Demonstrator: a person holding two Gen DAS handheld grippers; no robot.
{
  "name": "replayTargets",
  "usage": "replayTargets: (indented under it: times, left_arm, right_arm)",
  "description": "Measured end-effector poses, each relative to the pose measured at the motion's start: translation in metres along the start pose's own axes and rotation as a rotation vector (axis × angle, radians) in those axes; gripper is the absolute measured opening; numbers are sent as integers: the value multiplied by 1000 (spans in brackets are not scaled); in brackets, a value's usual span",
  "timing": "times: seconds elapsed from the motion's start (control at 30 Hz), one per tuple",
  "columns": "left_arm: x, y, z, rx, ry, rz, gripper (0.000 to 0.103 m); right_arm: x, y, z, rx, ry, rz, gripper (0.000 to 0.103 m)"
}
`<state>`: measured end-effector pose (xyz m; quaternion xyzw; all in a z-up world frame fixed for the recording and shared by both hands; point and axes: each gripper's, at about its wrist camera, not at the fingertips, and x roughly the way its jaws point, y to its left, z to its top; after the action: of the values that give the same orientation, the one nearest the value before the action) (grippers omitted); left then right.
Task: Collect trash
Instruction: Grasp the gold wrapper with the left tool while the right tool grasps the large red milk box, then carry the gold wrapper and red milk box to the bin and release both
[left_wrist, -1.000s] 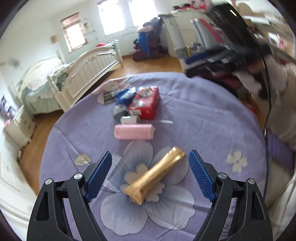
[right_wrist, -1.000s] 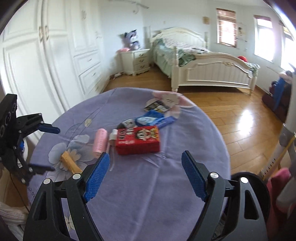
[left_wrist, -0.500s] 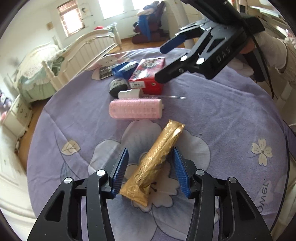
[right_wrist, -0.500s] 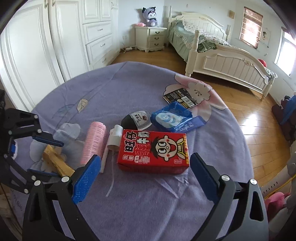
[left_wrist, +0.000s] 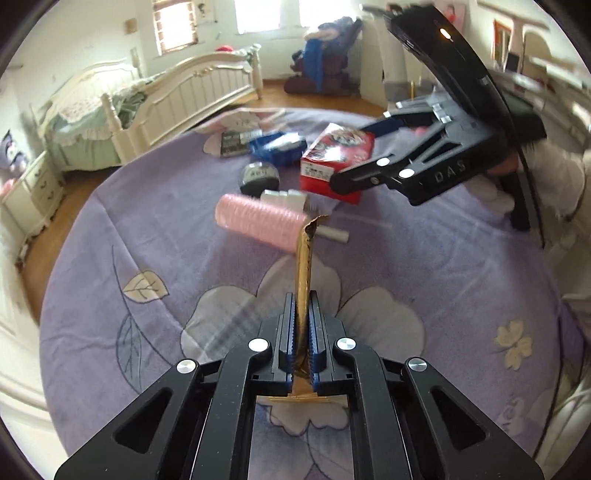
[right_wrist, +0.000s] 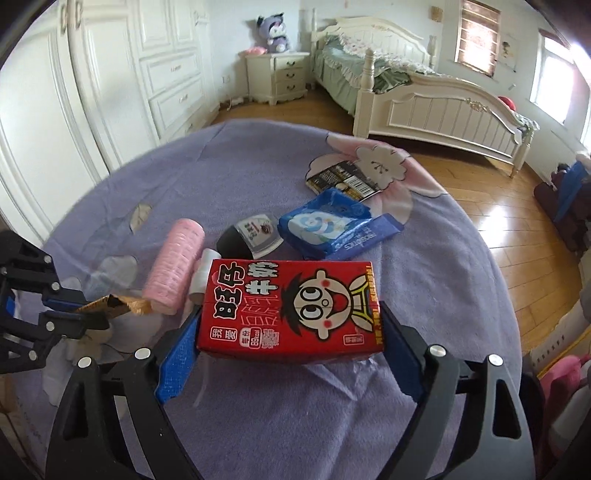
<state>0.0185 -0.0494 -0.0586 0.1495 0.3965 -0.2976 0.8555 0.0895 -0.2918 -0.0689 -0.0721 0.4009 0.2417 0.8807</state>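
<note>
My left gripper (left_wrist: 303, 325) is shut on the gold wrapper (left_wrist: 304, 266), which stands on edge between the pads; it also shows in the right wrist view (right_wrist: 110, 304). My right gripper (right_wrist: 290, 332) has its blue pads on both sides of the red milk carton (right_wrist: 291, 306) on the purple tablecloth (right_wrist: 258, 406); the pads look to touch it. The carton (left_wrist: 338, 155) and the right gripper (left_wrist: 406, 162) also show in the left wrist view.
A pink roll (right_wrist: 175, 266), a small white tube (right_wrist: 203, 273), a black cup with a white label (right_wrist: 251, 240), a blue wrapper (right_wrist: 332, 225) and a black packet (right_wrist: 343, 179) lie behind the carton. A bed (right_wrist: 424, 96) and wardrobes (right_wrist: 92, 74) surround the round table.
My left gripper closed on the gold wrapper and turned it on edge. My right gripper moved forward and closed around the red carton.
</note>
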Motion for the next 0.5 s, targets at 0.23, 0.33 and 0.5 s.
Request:
replayTargets:
  times: [0.23,0.33,0.5]
  left_arm:
    - [-24,4,7,-126,-124,20,7]
    - [-36,-4,19,-160,-190,14,7]
    - [-42,-24,53,-206,-259,-22,7]
  right_arm:
    - [-62,-21,-15,196,-220,14,86]
    - [-87,-23,-24,215,-309,-46,86]
    - [-118,-32,-40,240,-414,-103,86]
